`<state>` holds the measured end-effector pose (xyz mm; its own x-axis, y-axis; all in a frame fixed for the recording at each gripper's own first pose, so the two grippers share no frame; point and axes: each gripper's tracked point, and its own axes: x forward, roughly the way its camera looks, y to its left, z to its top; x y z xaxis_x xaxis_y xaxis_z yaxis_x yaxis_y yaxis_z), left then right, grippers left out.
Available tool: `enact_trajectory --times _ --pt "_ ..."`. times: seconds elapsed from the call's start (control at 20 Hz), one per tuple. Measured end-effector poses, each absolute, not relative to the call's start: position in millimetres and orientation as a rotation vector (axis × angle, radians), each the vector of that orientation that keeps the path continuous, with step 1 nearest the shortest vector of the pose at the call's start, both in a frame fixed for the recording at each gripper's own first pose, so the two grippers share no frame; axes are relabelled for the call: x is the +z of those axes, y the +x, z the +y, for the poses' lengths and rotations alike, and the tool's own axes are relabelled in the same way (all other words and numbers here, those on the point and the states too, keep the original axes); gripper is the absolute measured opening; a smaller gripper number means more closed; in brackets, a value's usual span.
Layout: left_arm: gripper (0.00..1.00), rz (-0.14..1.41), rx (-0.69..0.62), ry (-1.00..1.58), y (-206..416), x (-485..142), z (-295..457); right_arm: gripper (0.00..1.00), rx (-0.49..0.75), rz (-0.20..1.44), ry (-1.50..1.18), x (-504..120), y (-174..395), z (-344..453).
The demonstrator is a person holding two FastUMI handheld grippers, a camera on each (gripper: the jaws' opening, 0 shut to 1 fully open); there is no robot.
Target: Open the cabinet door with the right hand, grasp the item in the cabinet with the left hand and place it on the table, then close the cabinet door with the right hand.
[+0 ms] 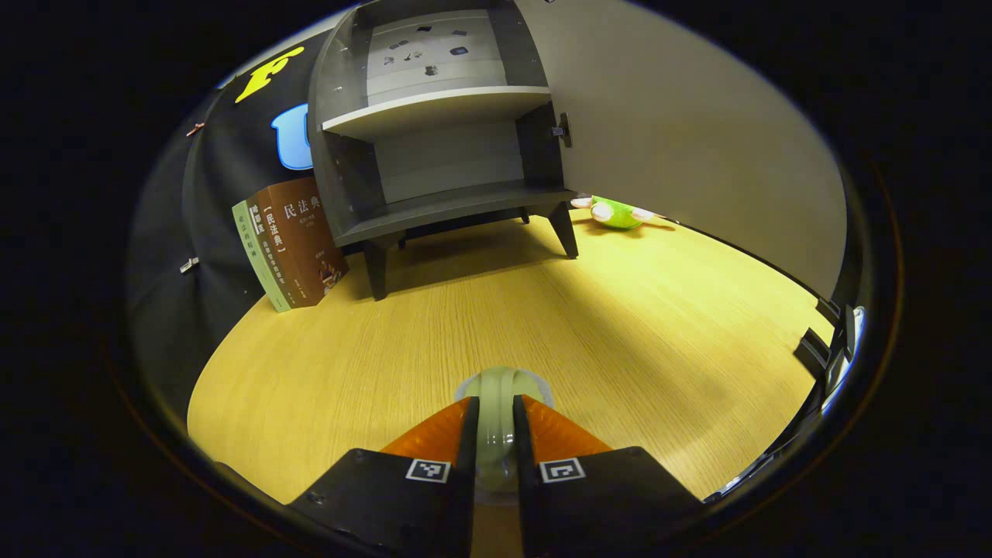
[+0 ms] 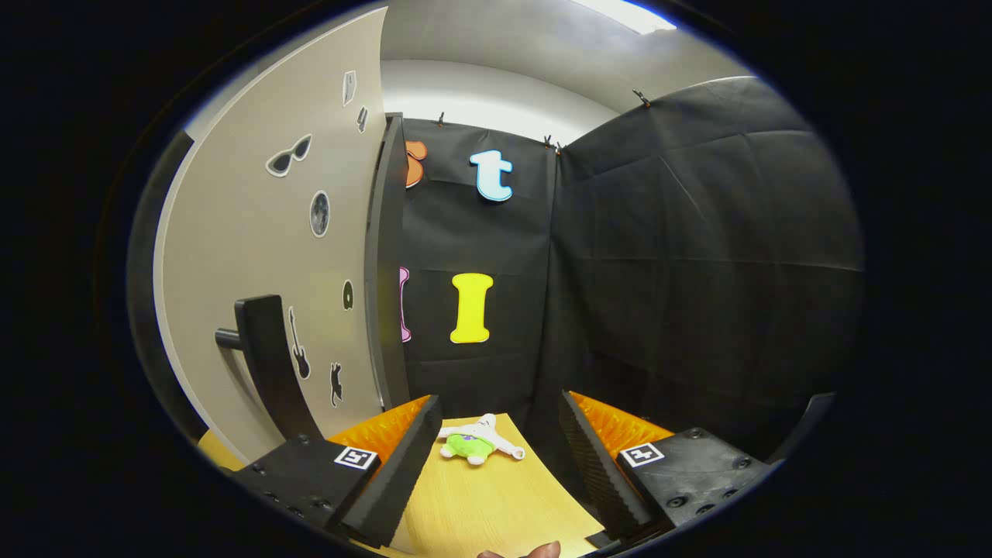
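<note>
With the cabinet (image 1: pixel 442 139) door (image 2: pixel 256 256) swung open, my left gripper (image 1: pixel 494 434) clamps a pale ring (image 1: pixel 500 395) low over the table (image 1: pixel 620 325) at bottom centre; placing comes next. My right gripper (image 2: pixel 496 457) gapes empty near the handle (image 2: pixel 267 356), ready for closing. Books (image 1: pixel 291 240) and plush toy (image 1: pixel 616 213) stand clear.

The pale ring (image 1: pixel 496 422) is half hidden between the left hand-held gripper's fingers (image 1: pixel 434 438); at twelve o'clock, small items on the cabinet's upper back panel (image 1: pixel 430 50) are too small to tell.
</note>
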<state>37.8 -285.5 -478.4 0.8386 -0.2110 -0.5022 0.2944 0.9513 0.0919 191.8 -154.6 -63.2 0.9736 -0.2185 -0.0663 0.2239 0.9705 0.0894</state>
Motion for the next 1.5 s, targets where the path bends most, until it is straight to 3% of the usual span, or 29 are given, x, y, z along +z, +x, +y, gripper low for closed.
enact_trajectory --times 0.05,0.1,0.3,0.4,1.05,1.5 --pt "0.29 0.513 -0.275 0.17 36.9 -478.3 -286.9 0.98 -0.227 0.055 0.099 -62.3 191.2 -155.1" --pt "0.4 0.511 -0.27 0.181 36.2 -476.8 -284.9 0.98 -0.232 0.052 0.1 -61.5 190.6 -155.8" --pt "1.0 0.476 -0.284 0.171 34.8 -462.0 -283.0 0.98 -0.242 0.046 0.086 -59.6 184.9 -154.4" --pt "0.96 0.45 -0.291 0.147 34.4 -447.2 -280.0 0.98 -0.253 0.046 0.081 -58.2 183.9 -154.7" --pt "0.97 0.261 -0.3 0.031 44.1 -266.1 -186.1 0.98 -0.269 0.03 0.1 -56.6 175.6 -149.3" --pt "0.97 0.177 -0.195 -0.136 42.1 -122.7 -81.6 0.96 -0.268 0.002 0.115 -55.7 171.2 -134.2"
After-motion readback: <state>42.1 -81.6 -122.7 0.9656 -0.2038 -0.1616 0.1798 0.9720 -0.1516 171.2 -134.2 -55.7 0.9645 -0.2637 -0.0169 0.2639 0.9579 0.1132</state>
